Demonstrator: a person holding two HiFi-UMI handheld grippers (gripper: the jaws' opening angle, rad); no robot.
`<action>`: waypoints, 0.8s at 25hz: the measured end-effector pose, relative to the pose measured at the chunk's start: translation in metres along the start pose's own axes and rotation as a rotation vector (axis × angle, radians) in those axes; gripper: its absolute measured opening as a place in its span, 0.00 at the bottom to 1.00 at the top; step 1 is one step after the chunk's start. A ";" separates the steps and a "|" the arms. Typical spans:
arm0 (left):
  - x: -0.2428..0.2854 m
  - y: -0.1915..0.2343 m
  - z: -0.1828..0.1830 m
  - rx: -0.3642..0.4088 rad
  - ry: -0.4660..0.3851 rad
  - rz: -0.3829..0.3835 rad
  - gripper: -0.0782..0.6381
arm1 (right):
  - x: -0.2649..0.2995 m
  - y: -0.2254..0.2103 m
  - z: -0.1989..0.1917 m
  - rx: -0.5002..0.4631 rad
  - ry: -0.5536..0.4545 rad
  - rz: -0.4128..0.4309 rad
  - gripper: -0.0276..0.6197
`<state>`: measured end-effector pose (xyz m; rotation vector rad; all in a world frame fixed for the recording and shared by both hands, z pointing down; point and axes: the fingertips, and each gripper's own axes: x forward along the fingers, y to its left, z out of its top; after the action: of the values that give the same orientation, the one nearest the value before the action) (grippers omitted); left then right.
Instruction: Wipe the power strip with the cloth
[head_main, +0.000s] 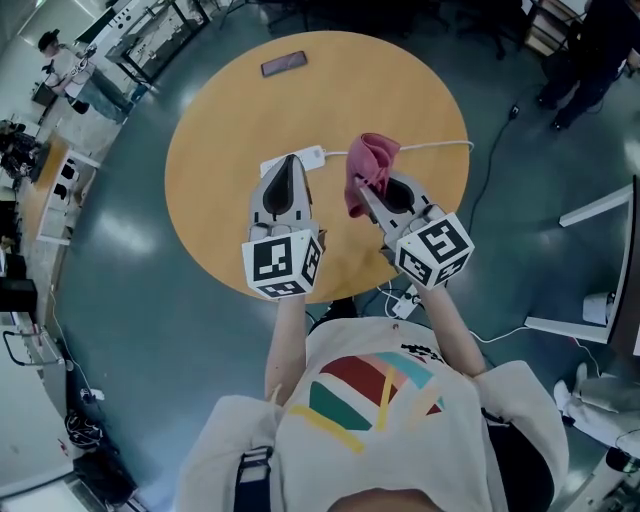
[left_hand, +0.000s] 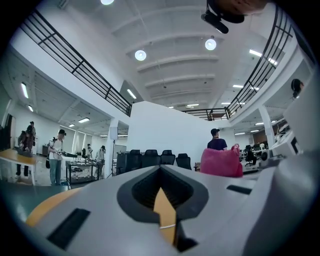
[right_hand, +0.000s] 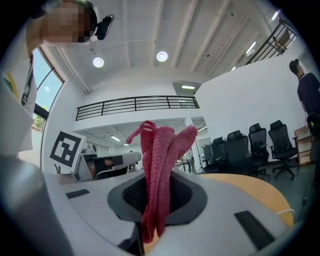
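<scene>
A white power strip (head_main: 311, 157) lies near the middle of the round wooden table (head_main: 220, 150). Its white cable (head_main: 435, 146) runs off to the right. My left gripper (head_main: 290, 162) hovers with its tip over the strip and hides part of it. In the left gripper view its jaws (left_hand: 161, 169) are shut with nothing between them. The right gripper (head_main: 363, 190) is shut on a pink cloth (head_main: 371, 163), which bunches up above its tip just right of the strip. In the right gripper view the cloth (right_hand: 158, 165) stands up between the jaws.
A dark flat phone-like object (head_main: 284, 63) lies at the table's far edge. Cables and a white plug block (head_main: 404, 304) lie on the floor by the table's near edge. Office chairs (right_hand: 240, 147) and people stand around the hall.
</scene>
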<state>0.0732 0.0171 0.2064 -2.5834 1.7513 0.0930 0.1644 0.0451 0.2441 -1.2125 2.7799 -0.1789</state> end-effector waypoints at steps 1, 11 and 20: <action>0.000 0.000 0.000 0.003 0.000 0.002 0.16 | 0.000 -0.001 0.000 -0.001 0.005 -0.001 0.10; -0.003 -0.003 -0.004 0.028 0.005 0.012 0.16 | -0.004 -0.002 -0.006 -0.031 0.031 -0.018 0.10; 0.001 0.000 -0.003 0.024 0.002 0.017 0.16 | -0.003 -0.003 -0.010 -0.043 0.050 -0.018 0.10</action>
<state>0.0740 0.0162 0.2091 -2.5528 1.7642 0.0691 0.1672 0.0460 0.2547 -1.2598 2.8306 -0.1538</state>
